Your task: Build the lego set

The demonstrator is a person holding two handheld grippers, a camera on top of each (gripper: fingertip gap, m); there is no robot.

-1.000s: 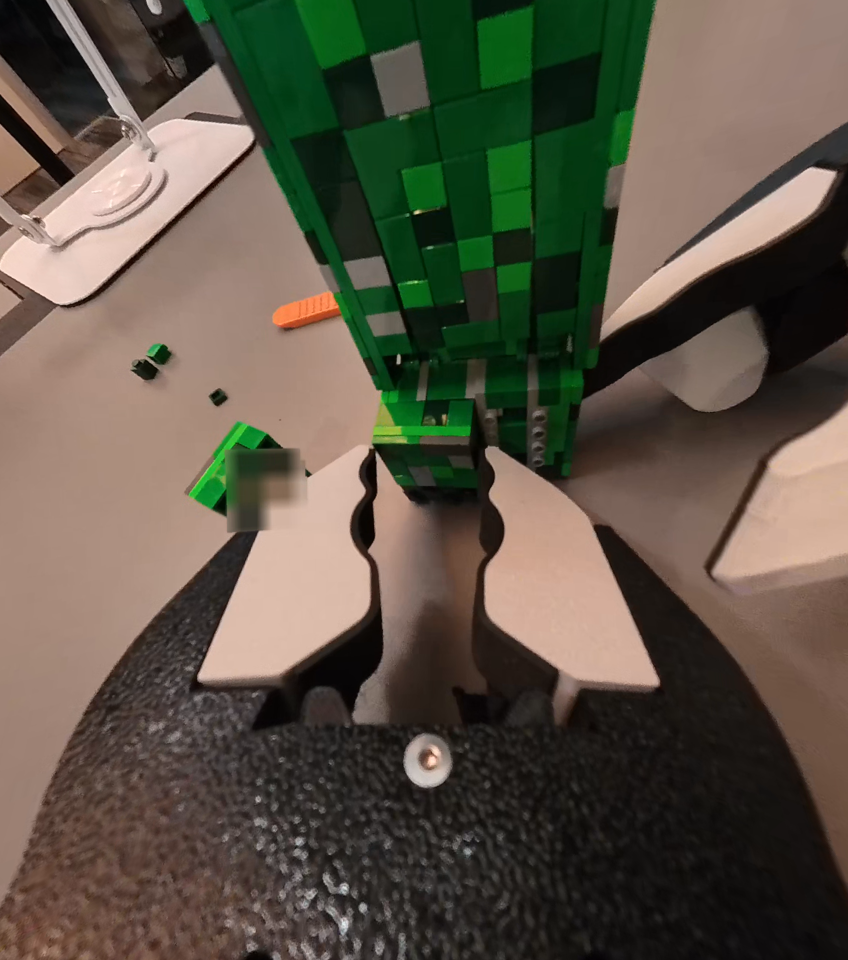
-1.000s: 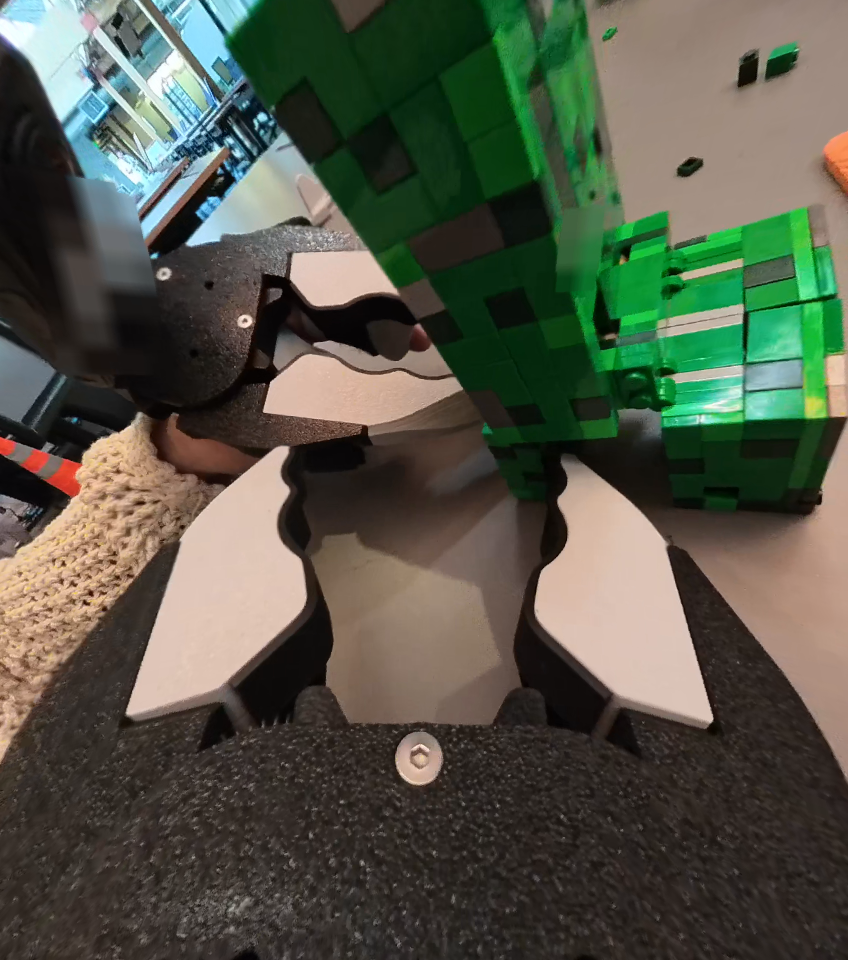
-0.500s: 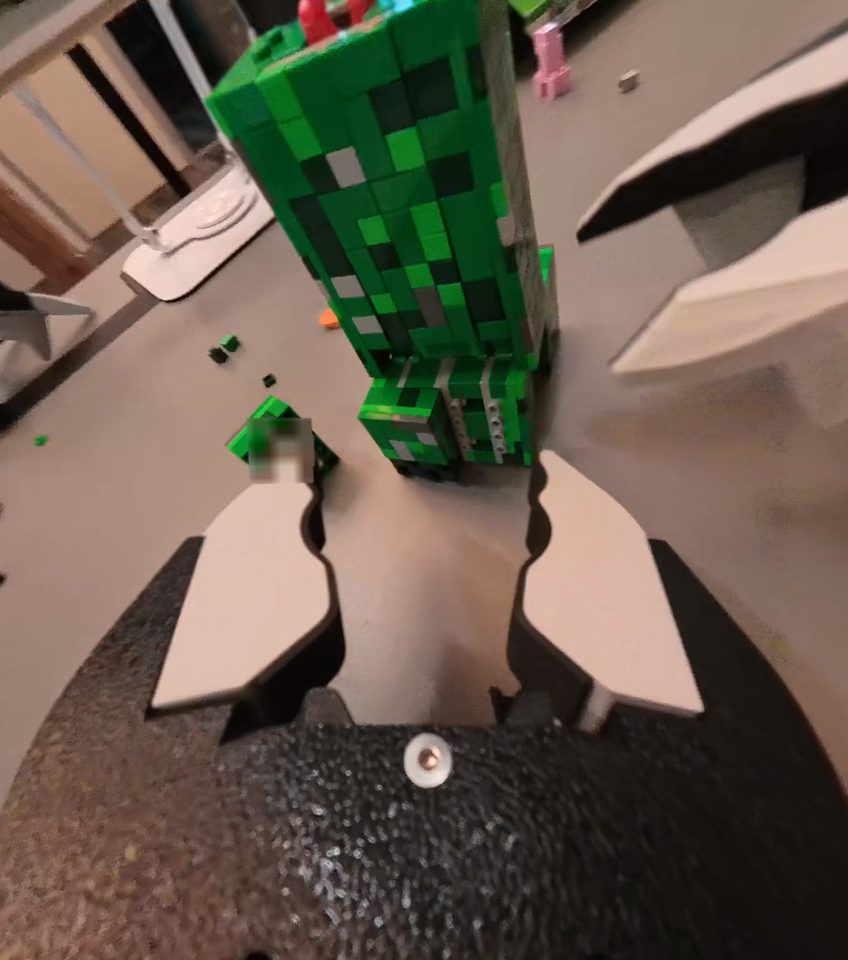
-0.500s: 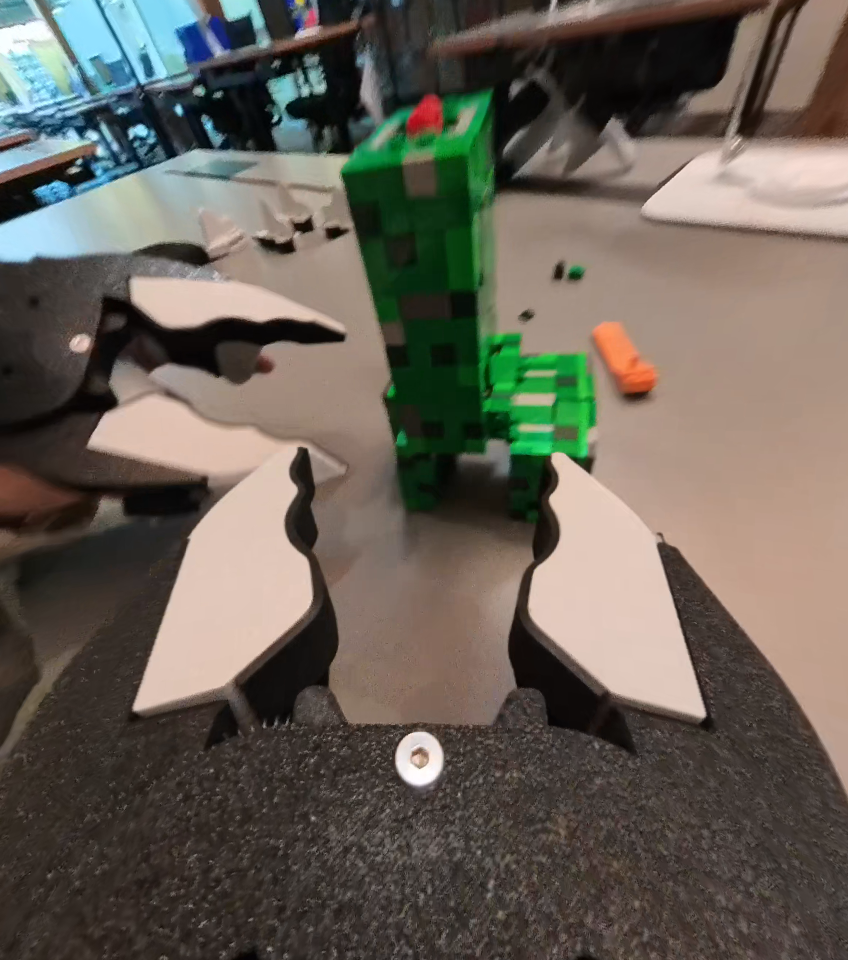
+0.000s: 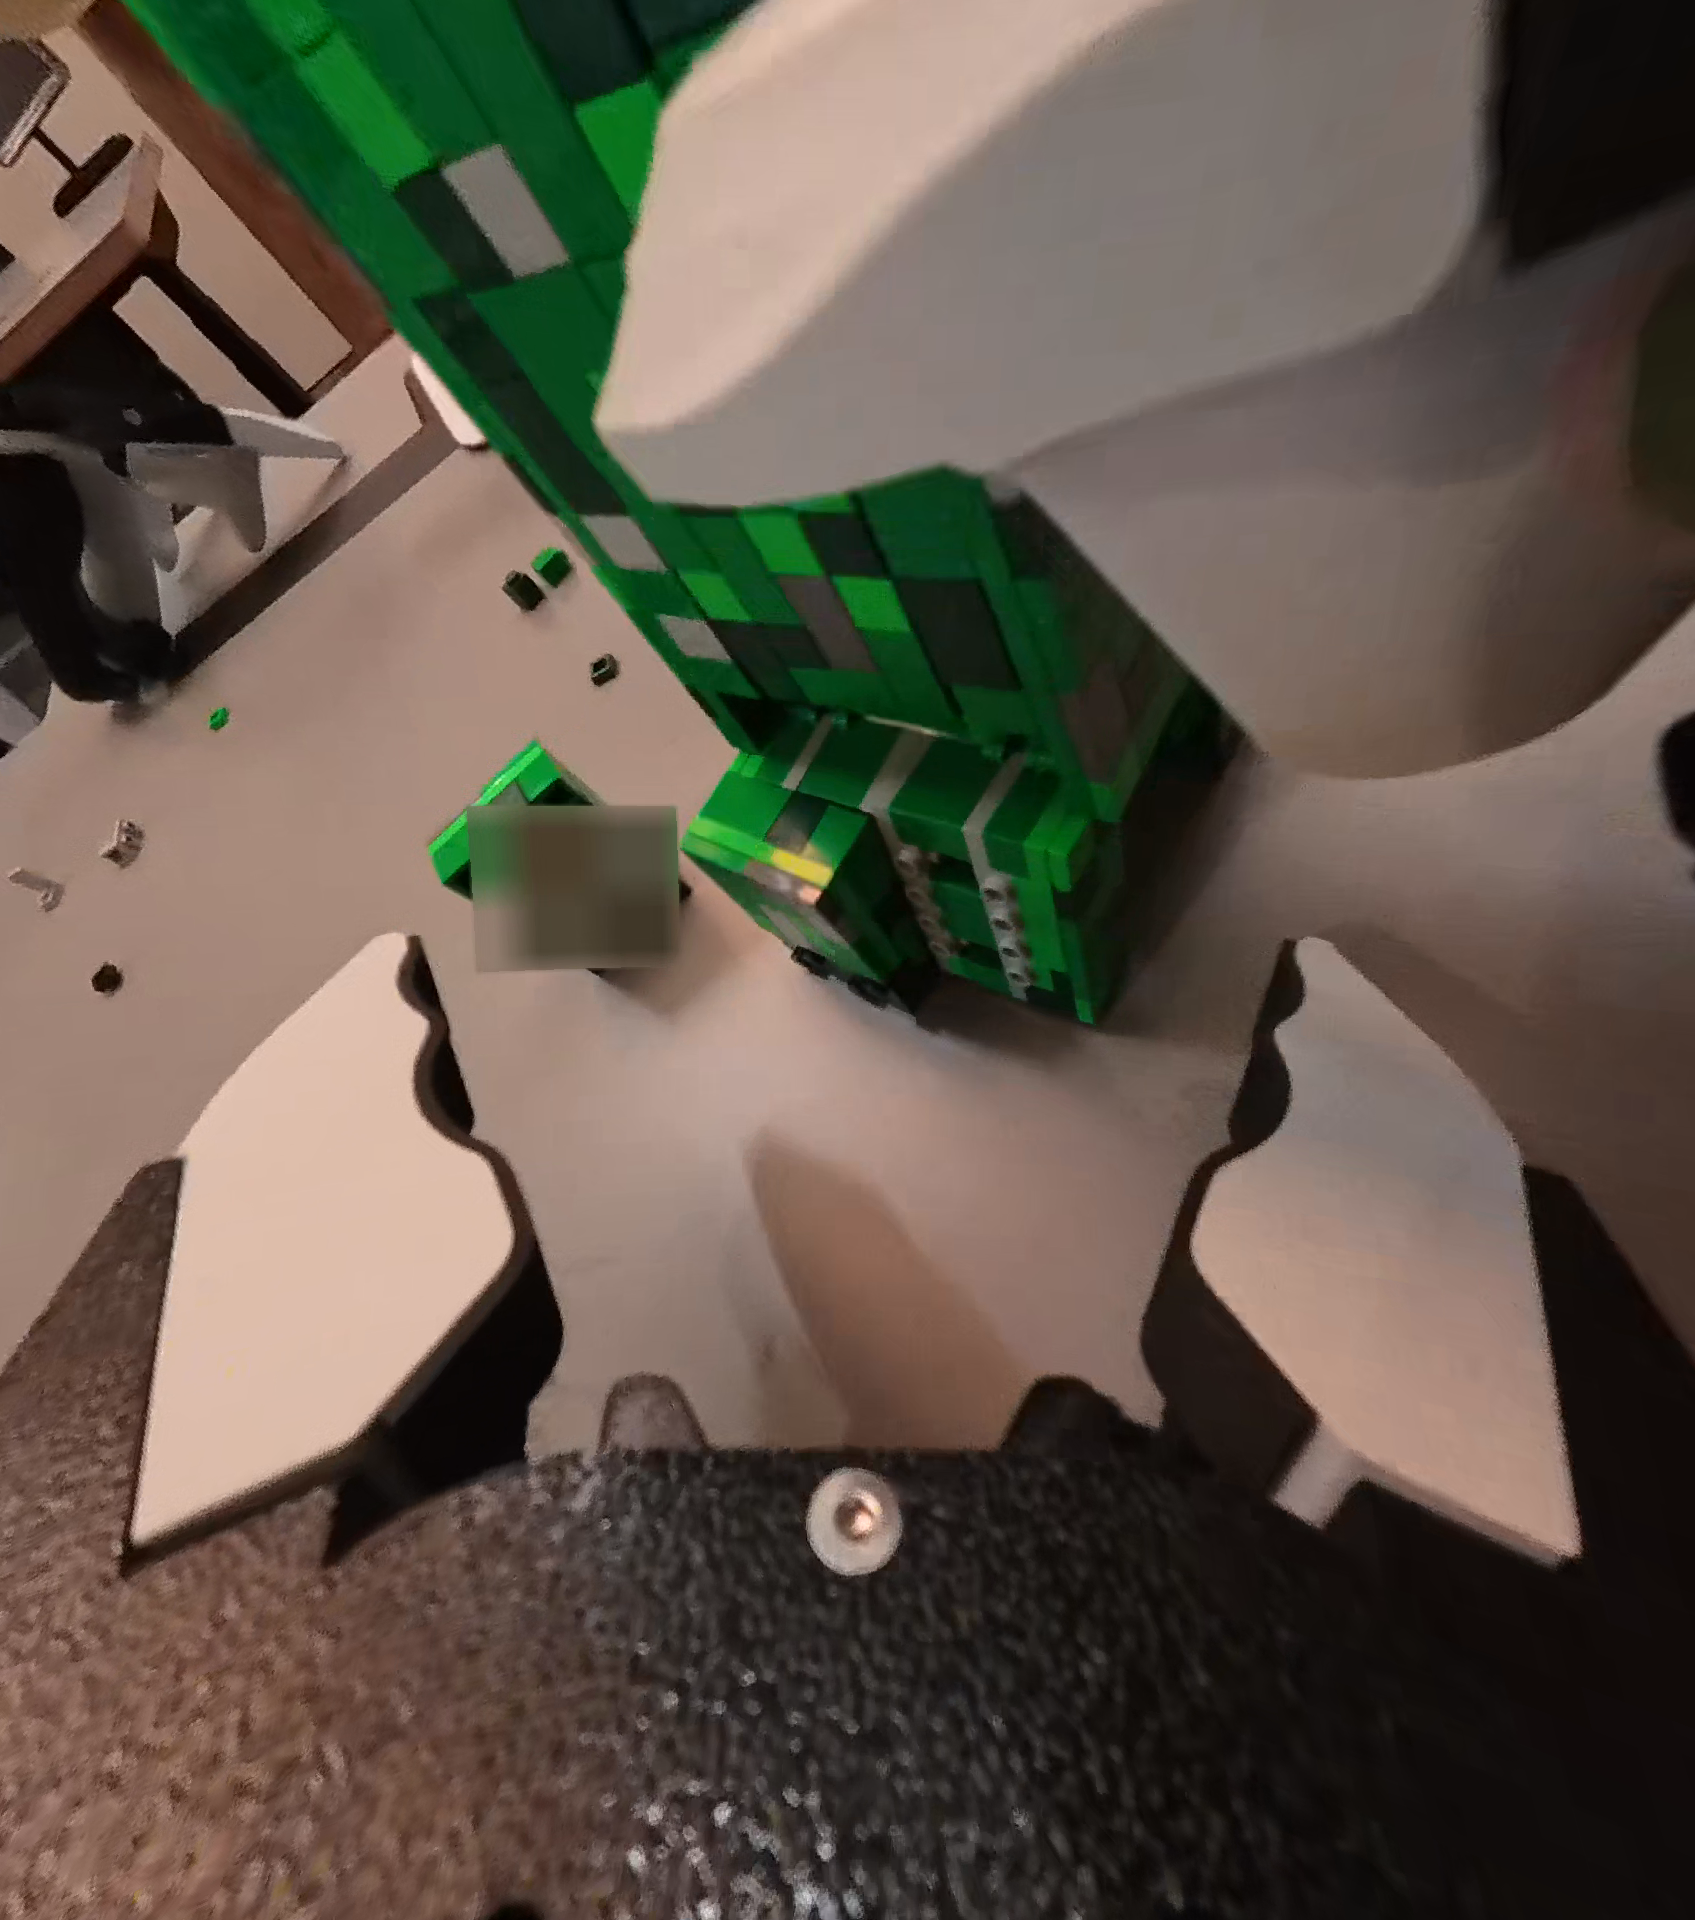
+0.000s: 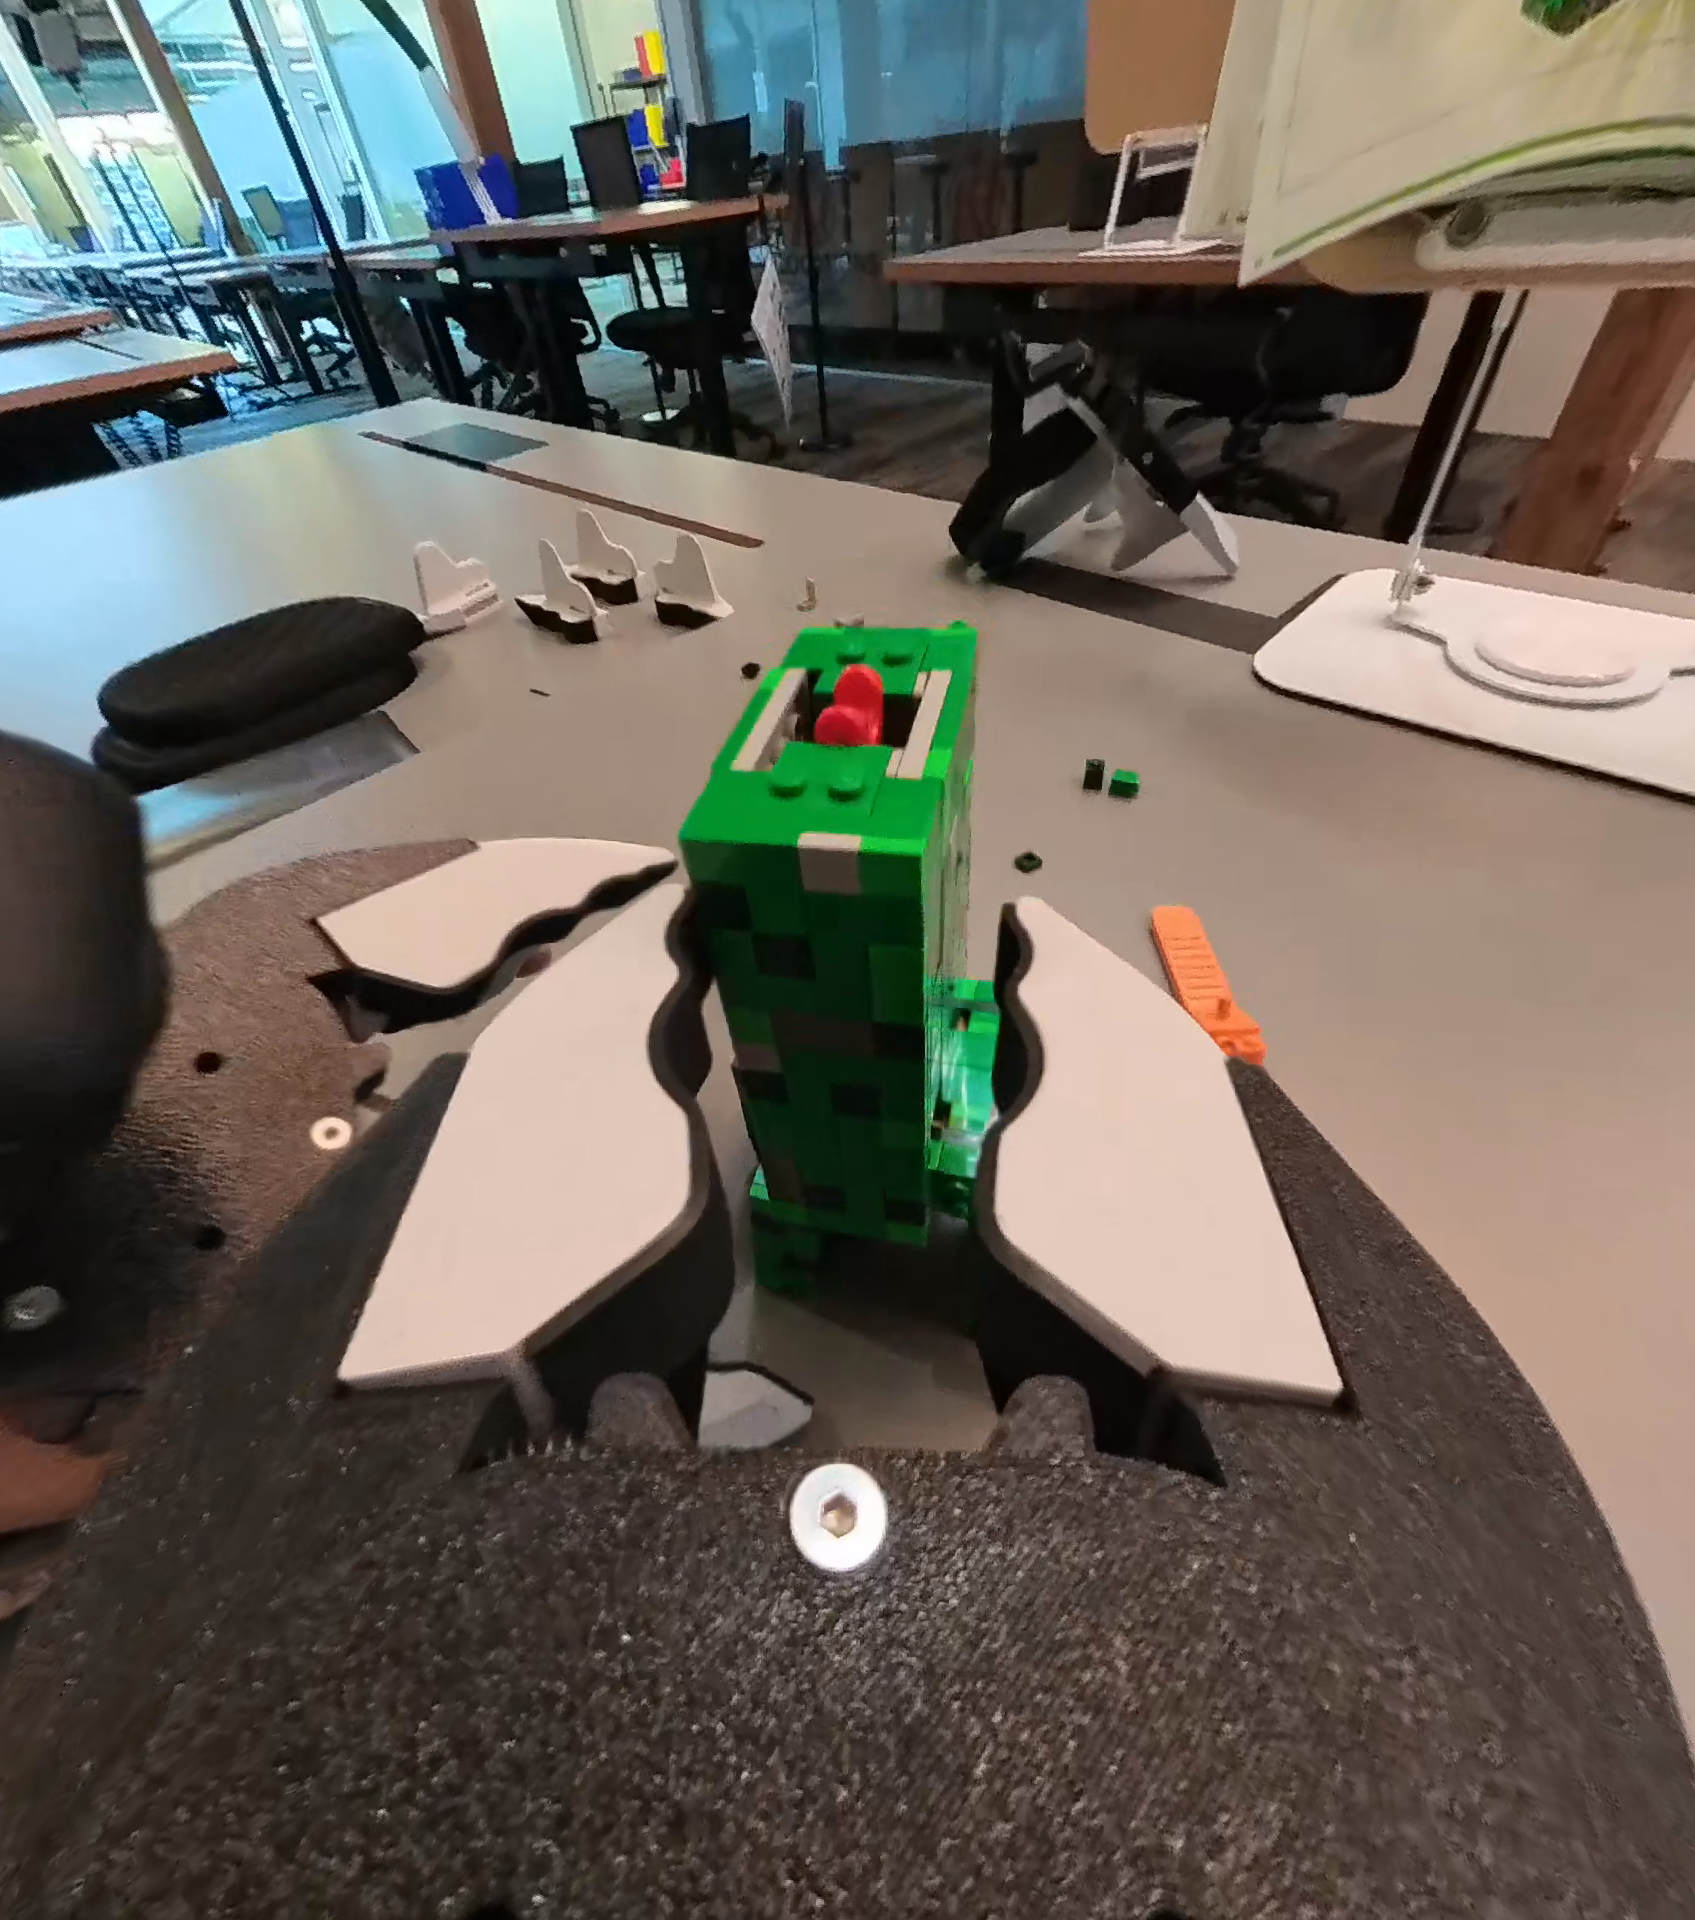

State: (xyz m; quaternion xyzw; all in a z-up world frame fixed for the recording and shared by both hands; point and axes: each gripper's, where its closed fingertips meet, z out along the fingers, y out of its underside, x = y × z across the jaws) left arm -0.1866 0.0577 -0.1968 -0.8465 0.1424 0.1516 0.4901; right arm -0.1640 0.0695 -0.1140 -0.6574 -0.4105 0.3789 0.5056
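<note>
The grey table [image 6: 1445, 1039] carries the whole workspace. At its far right edge sits a white stand base [image 6: 1549, 675].

The green brick tower [image 6: 822, 997] stands upright near the table centre, with a red piece [image 6: 848, 707] in its open top. A lower green block section [image 5: 936, 873] joins the tower at its base.

The right gripper [image 6: 838, 935] straddles the tower. Its jaws are set narrow around the tower's sides; the left finger [image 6: 552, 1143] appears to touch the tower, but whether the far finger also does cannot be told.

The left gripper [image 5: 848, 977] is low beside the tower's base. Its jaws are spread wide and hold nothing.

An orange brick separator [image 6: 1207, 982] lies on the table just right of the tower. A loose green brick cluster [image 5: 500, 810] lies near the base. Small dark and green loose pieces [image 6: 1108, 779] are scattered behind the tower.
</note>
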